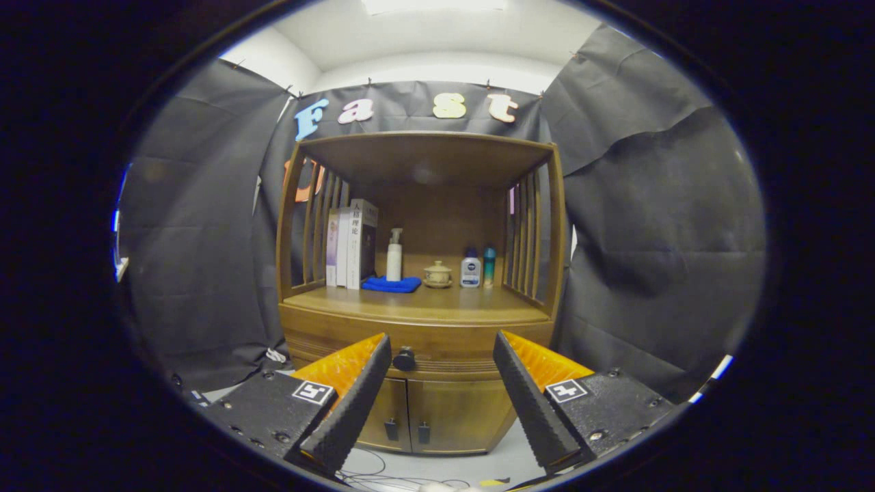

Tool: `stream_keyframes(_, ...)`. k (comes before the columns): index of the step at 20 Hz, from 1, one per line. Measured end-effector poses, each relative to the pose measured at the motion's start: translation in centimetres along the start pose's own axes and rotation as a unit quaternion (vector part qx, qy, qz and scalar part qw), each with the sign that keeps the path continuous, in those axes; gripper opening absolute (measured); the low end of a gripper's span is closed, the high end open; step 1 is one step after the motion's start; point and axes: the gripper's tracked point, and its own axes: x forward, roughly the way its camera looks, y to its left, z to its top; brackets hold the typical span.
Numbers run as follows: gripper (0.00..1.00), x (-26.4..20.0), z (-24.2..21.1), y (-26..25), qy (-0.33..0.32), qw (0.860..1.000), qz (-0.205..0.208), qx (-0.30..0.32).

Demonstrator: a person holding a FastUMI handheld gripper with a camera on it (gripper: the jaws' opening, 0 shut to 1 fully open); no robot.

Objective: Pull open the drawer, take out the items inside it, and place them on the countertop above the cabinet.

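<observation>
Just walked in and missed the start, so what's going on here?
A person's handheld gripper faces a wooden cabinet, fingers open and holding nothing. The drawer is shut; its dark knob sits between the fingers, closer to the left one, and beyond them. On the countertop stand books, a pump bottle on a blue cloth, a lidded cup and two small bottles. Nothing is out of the drawer yet.

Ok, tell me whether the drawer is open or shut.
Shut. The drawer front sits flush with the cabinet, its knob untouched. The hand-held gripper is open, fingers spread short of the knob.
</observation>
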Motion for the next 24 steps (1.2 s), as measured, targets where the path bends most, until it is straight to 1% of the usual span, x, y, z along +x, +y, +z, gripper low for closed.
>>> stream_keyframes(8, 0.98, 6.6, -3.2, 2.6, -0.001, 1.000, 0.017, -0.018)
stream_keyframes(11, 0.98, 9.4, -5.3, 3.8, 0.014, 1.000, 0.024, 0.000)
stream_keyframes(14, 0.98, 12.8, -7.2, 4.0, 0.023, 1.000, 0.015, -0.006)
stream_keyframes(15, 0.98, 13.7, -7.6, 4.4, 0.023, 1.000, 0.020, -0.007)
stream_keyframes(18, 0.98, 15.7, -10.3, 4.4, 0.047, 0.999, 0.011, -0.019)
stream_keyframes(20, 0.98, 17.1, -11.2, 4.5, 0.048, 0.998, 0.003, -0.031)
stream_keyframes(21, 0.98, 17.6, -12.0, 4.5, 0.060, 0.998, 0.000, -0.034)
stream_keyframes(22, 0.95, 18.2, -12.5, 4.9, 0.064, 0.998, 0.004, -0.027)
stream_keyframes(24, 0.91, 19.2, -12.9, 4.8, 0.067, 0.998, 0.000, -0.023)
